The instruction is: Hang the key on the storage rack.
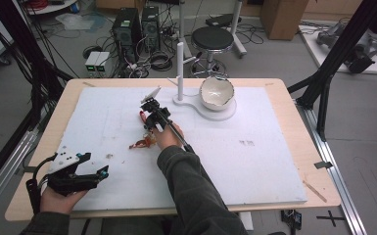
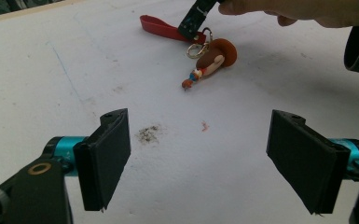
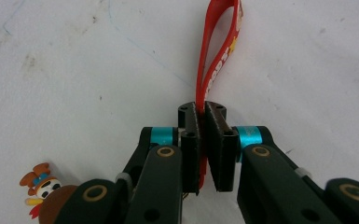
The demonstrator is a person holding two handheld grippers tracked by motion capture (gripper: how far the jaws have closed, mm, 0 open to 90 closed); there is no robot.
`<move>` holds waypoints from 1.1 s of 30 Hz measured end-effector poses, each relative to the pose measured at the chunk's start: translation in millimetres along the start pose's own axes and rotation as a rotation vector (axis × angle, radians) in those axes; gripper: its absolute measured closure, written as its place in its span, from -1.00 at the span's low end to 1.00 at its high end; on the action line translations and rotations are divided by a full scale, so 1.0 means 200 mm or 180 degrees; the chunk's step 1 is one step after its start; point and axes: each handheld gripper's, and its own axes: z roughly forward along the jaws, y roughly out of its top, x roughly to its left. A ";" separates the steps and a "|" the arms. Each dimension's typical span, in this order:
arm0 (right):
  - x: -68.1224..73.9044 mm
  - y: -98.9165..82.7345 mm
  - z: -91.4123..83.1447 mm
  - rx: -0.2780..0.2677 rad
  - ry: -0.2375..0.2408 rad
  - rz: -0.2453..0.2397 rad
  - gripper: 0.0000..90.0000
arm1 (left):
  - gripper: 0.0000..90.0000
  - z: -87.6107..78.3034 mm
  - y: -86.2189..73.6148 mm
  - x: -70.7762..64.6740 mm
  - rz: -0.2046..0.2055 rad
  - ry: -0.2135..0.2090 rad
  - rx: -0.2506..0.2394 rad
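— Black jaws of the right gripper (image 3: 204,140) sit pressed together on the red strap (image 3: 219,51), pinching it near its lower end; the loop runs out past the jaw tips and lies flat on the white mat (image 3: 74,70).

— And the charm on it?

— A small brown figure (image 3: 44,193) lies on the mat just beside the gripper, joined to the strap by a metal ring (image 2: 196,49).

— So which step is this?

— The grasp, I'd judge: strap pinched, nothing raised off the mat yet. Next comes a lift, steady enough that the thin strap doesn't slide out and the figure swings free.

— Where to?

— Perhaps the white stand (image 1: 180,63) beside the bowl (image 1: 216,93), well beyond.

— And the other one?

— The left gripper (image 2: 198,154) hangs near the table's front edge, jaws spread wide, holding nothing.
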 end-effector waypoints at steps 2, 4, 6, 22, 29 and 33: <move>0.00 0.00 -0.01 -0.0014 0.0005 0.0022 0.90 | -0.51 0.00 0.00 0.00 0.0002 -0.0001 -0.0001; 0.00 -0.01 -0.02 -0.0062 0.0009 0.0007 0.90 | -0.51 0.00 0.00 0.00 -0.0006 0.0001 -0.0001; -0.02 -0.02 -0.04 -0.0116 0.0035 0.0037 0.91 | -0.51 0.00 0.00 -0.01 0.0008 -0.0003 0.0011; -0.04 -0.06 -0.20 -0.0473 0.0224 0.0010 0.91 | -0.51 0.00 0.00 0.00 0.0003 0.0008 0.0004; -0.06 -0.08 -0.28 -0.0629 0.0294 0.0015 0.92 | -0.51 0.01 0.00 0.00 0.0008 0.0005 0.0014; -0.04 -0.09 -0.32 -0.0747 0.0339 -0.0008 0.92 | -0.51 0.01 0.00 0.00 0.0002 0.0018 0.0010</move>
